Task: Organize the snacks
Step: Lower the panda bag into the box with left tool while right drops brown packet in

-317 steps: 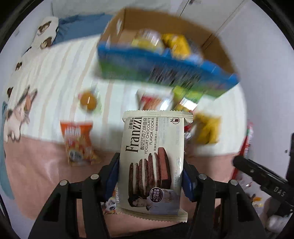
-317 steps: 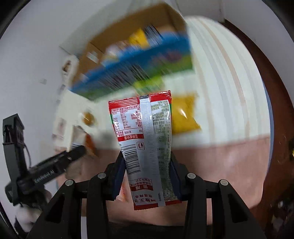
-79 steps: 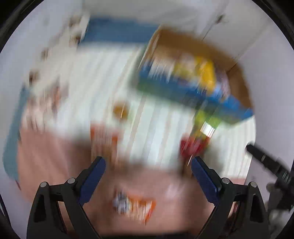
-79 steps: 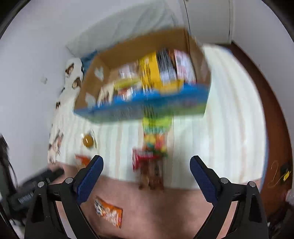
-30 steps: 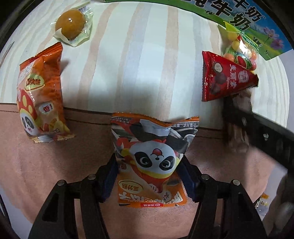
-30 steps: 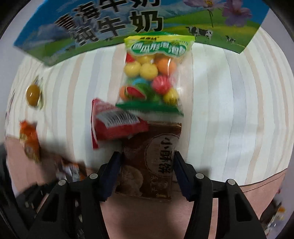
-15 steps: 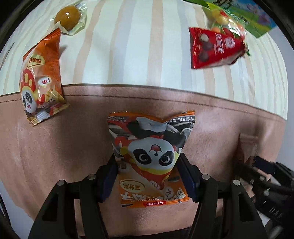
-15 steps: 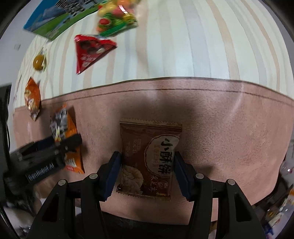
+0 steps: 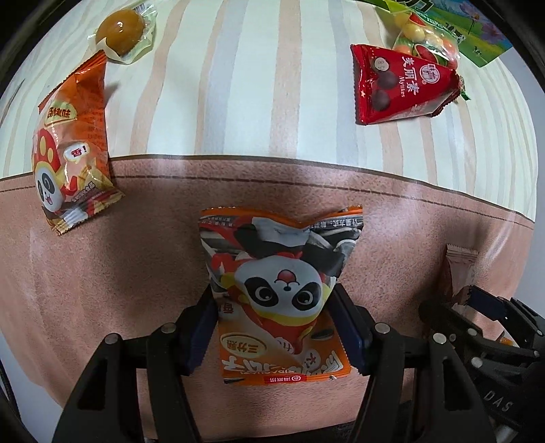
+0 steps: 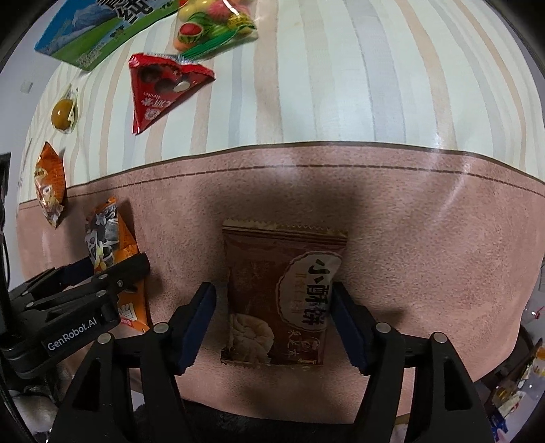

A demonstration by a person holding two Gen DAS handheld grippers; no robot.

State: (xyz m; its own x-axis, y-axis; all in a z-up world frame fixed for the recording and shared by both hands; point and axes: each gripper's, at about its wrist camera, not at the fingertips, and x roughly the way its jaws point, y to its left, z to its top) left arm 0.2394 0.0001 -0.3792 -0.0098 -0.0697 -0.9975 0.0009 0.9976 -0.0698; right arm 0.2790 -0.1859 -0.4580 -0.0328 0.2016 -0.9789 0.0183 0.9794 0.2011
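My left gripper [image 9: 272, 306] points down at the pink band of the bed cover and is shut on an orange panda snack packet [image 9: 282, 259], its pads pressing both sides. A brown biscuit packet [image 10: 286, 265] lies flat on the pink band between the jaws of my right gripper [image 10: 272, 293]. Those jaws are opening: there is a gap at the left pad, and the right pad is at the packet's edge. The right wrist view shows the left gripper [image 10: 88, 283] with its orange packet [image 10: 109, 238] to the left. The left wrist view shows the right gripper [image 9: 477, 317] at lower right.
On the striped sheet [image 9: 272, 85] beyond lie a second orange panda packet [image 9: 71, 150], a wrapped yellow ball [image 9: 119, 27], a red triangular packet [image 9: 398, 88] and a bag of coloured candy balls [image 9: 422, 37]. A blue and green box [image 10: 98, 30] stands at the far edge.
Both grippers came back from the striped sheet over the pink band, carrying their packets. The right jaws have spread off the brown packet, which now lies on the band.
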